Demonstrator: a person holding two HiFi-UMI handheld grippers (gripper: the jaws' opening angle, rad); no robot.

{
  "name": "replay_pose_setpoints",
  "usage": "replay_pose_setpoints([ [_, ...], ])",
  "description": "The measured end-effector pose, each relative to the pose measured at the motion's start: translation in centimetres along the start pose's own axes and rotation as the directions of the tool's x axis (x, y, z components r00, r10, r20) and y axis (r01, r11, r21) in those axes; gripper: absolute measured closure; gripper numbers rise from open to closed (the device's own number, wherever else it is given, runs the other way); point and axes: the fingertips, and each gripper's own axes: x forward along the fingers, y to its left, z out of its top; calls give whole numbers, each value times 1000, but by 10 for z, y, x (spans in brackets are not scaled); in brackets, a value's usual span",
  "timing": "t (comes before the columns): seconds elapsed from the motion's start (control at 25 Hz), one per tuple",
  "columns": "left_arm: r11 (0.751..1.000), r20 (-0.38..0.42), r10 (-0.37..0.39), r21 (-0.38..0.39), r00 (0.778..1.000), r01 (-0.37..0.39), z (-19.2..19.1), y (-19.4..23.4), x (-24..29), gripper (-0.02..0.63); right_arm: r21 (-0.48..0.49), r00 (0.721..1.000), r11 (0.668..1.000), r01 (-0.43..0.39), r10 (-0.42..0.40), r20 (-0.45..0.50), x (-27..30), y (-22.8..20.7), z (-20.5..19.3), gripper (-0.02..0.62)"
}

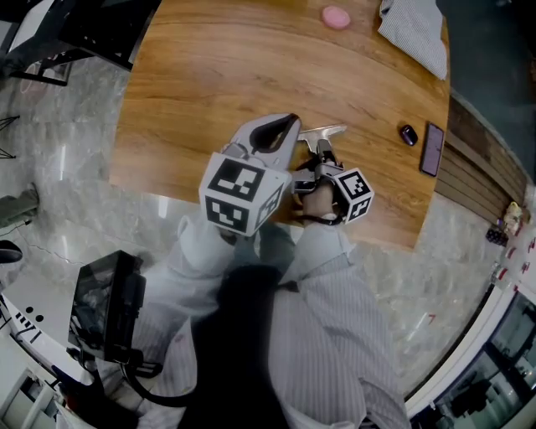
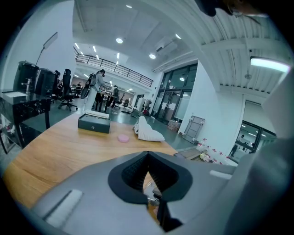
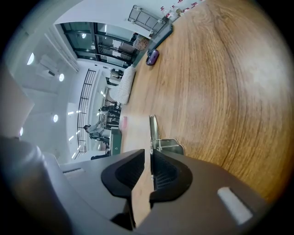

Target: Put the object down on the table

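Observation:
My right gripper [image 1: 323, 157] [image 3: 150, 156] is shut on the wooden handle [image 3: 141, 193] of a hand tool. The tool's metal blade [image 1: 325, 132] [image 3: 153, 131] reaches forward, low over the wooden table [image 1: 218, 75] [image 3: 220, 92]. Whether the blade touches the wood I cannot tell. My left gripper [image 1: 280, 127] [image 2: 147, 156] hovers just left of the right one, above the table's near edge. Its jaws are shut with nothing between them. A person's hand [image 1: 316, 201] holds the right gripper.
At the table's far side lie a pink round thing [image 1: 336, 17] [image 2: 123, 138] and a white cloth [image 1: 414, 29] [image 2: 148, 131]. A phone [image 1: 432, 149] and a small dark object [image 1: 408, 134] [image 3: 152, 57] sit at the right edge. A dark box [image 2: 94, 123] stands far off.

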Motion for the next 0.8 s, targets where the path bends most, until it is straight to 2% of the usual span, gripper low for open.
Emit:
replay_pose_setpoints([
  [0.12, 1000, 9, -1, -4, 1000, 1, 4, 1, -2, 604, -21, 1000, 1000, -8, 8, 3, -4, 7, 1, 514],
  [0.36, 1000, 31, -6, 1, 1000, 6, 14, -3, -9, 604, -93, 1000, 996, -2, 0, -22, -31, 1, 6, 500],
  [0.8, 1000, 73, -2, 29, 997, 0, 34, -6, -19, 604, -89, 999, 996, 30, -33, -39, -30, -16, 6, 502],
])
